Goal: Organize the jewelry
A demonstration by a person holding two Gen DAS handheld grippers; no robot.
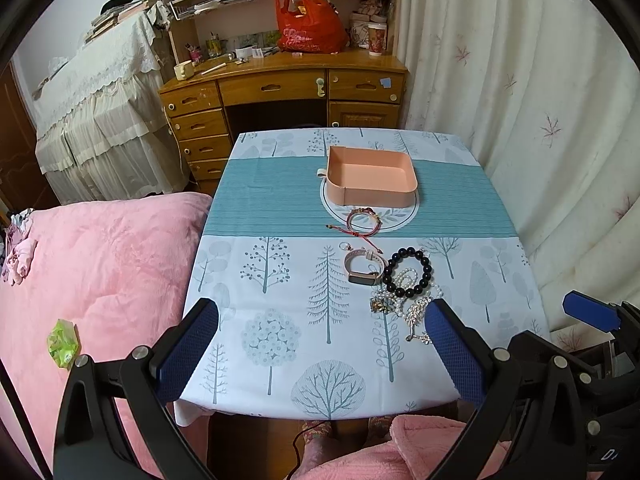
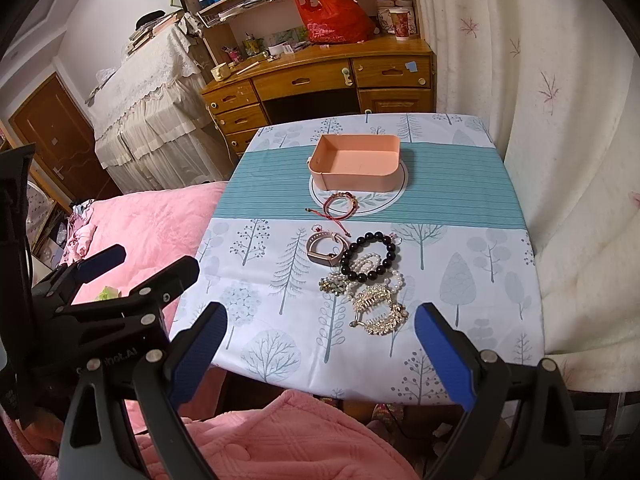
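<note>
An empty pink box [image 1: 370,176] [image 2: 354,162] stands on the teal band of the table. In front of it lies a red cord bracelet [image 1: 362,220] [image 2: 338,205]. Nearer lie a pink smart band [image 1: 362,266] [image 2: 326,249], a black bead bracelet [image 1: 408,272] [image 2: 370,256], a pearl string [image 1: 404,280] [image 2: 370,264], a small brooch [image 1: 380,304] [image 2: 332,284] and gold rhinestone hair clips [image 1: 418,318] [image 2: 378,310]. My left gripper [image 1: 320,320] is open and empty above the near table edge. My right gripper [image 2: 320,324] is open and empty, just short of the hair clips.
The table wears a tree-print cloth [image 1: 280,320] [image 2: 460,280]. A pink blanket [image 1: 100,280] [image 2: 152,224] lies to the left, a cream curtain [image 1: 540,120] to the right. A wooden desk [image 1: 280,88] with a red bag [image 1: 310,24] stands behind.
</note>
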